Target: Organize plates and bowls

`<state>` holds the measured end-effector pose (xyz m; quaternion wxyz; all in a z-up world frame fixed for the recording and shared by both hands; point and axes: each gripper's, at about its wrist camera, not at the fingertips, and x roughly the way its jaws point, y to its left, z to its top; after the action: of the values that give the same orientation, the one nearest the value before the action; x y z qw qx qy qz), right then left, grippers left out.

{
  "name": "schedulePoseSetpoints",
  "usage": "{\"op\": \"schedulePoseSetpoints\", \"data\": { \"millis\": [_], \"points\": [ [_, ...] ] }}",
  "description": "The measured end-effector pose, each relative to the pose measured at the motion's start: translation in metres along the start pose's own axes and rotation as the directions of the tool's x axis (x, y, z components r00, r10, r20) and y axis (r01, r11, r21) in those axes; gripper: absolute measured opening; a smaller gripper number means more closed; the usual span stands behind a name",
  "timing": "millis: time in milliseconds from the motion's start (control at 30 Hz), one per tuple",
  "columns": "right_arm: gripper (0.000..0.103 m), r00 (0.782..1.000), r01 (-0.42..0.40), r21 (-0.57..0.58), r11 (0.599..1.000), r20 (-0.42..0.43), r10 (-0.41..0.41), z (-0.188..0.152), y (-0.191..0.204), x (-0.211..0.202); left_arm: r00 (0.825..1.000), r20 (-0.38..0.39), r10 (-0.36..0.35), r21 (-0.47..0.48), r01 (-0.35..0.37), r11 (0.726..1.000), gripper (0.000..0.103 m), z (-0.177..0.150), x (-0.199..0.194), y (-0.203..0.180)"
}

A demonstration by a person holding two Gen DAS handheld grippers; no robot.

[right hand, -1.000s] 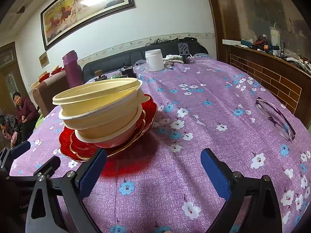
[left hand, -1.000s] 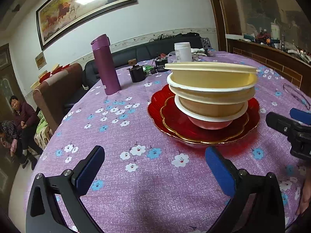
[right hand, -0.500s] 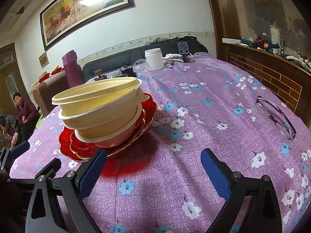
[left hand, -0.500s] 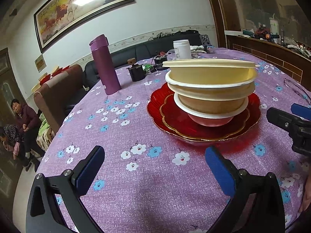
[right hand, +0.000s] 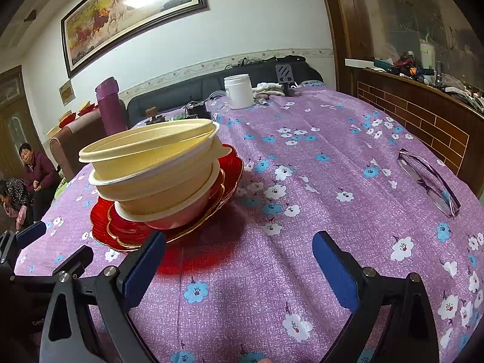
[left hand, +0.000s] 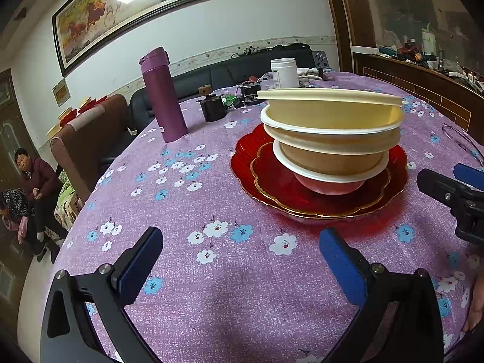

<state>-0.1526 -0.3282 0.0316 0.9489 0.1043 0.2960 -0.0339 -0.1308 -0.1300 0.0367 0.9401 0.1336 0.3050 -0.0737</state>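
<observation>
Already the dishes sit in one pile near the middle of the purple flowered tablecloth (left hand: 211,287): two red scalloped plates (left hand: 251,163), the smaller gold-rimmed one inside the larger, carry a stack of bowls (left hand: 331,139). A pink bowl (left hand: 328,185) sits at the bottom, cream and tan ones above it, and the top cream bowl (right hand: 151,148) sits askew, its rim tilted and overhanging to one side.

The left gripper (left hand: 240,260) hovers low over bare cloth just short of the plates, jaws spread wide and holding nothing. The right gripper (right hand: 239,257) hangs beside the pile on the other side, likewise wide open and empty; its left finger (right hand: 145,267) overlaps the plate edge in its own view, though whether it touches is unclear.

The likeliest trouble, as I judge it, is the leaning stack. A nudge to the plate rim or a one-sided pinch on the top bowl could slide the bowls off one another. The eyeglasses (right hand: 429,181) lie well apart to the right, but a wide sweep there could catch them.
</observation>
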Motion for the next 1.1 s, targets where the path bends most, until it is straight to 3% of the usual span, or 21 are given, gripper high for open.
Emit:
{"op": "schedulePoseSetpoints", "data": {
  "millis": [1100],
  "points": [
    [0.099,1.000,0.006,-0.001,1.000,-0.011,-0.006,-0.0003,-0.0007,0.0027,1.000,-0.015,-0.015,0.000,0.015,1.000,0.103,-0.0009,0.0016,0.0029]
  ]
}}
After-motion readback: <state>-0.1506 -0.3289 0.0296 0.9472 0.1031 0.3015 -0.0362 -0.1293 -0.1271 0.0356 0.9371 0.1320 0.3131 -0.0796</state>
